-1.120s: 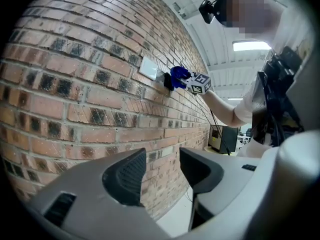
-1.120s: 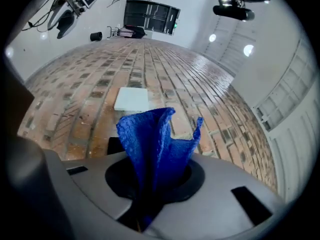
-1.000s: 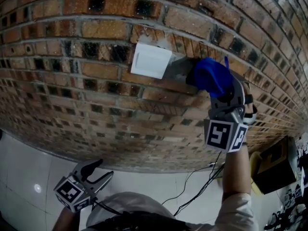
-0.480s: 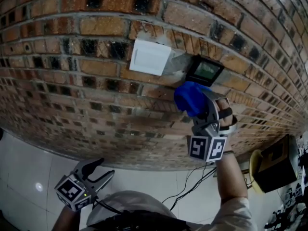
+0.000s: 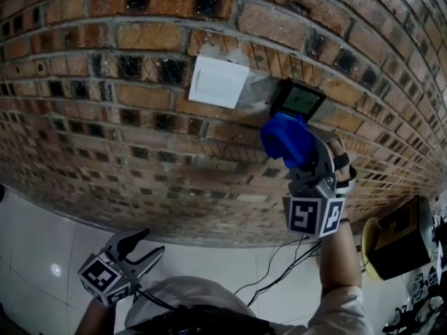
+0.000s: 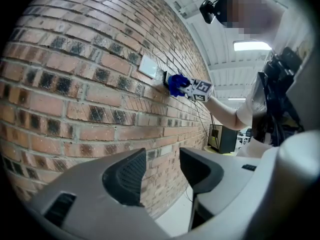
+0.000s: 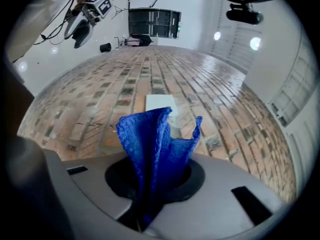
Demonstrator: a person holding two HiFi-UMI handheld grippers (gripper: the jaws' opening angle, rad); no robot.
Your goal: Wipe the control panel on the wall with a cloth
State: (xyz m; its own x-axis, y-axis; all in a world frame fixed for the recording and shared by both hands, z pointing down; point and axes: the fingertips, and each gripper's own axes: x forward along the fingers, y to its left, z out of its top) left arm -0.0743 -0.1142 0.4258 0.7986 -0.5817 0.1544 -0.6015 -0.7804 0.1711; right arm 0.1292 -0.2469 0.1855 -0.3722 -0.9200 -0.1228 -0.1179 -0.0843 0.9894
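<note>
My right tongs (image 5: 297,152) are clenched on the blue cloth (image 5: 285,138). The cloth is bunched up and stands against the brick wall (image 5: 105,138), just under the dark control panel (image 5: 299,100) (its small screen looks greenish). A white plate (image 5: 218,82) sits beside the panel. My left tongs (image 5: 148,246) hang low, released, with nothing between them.
</note>
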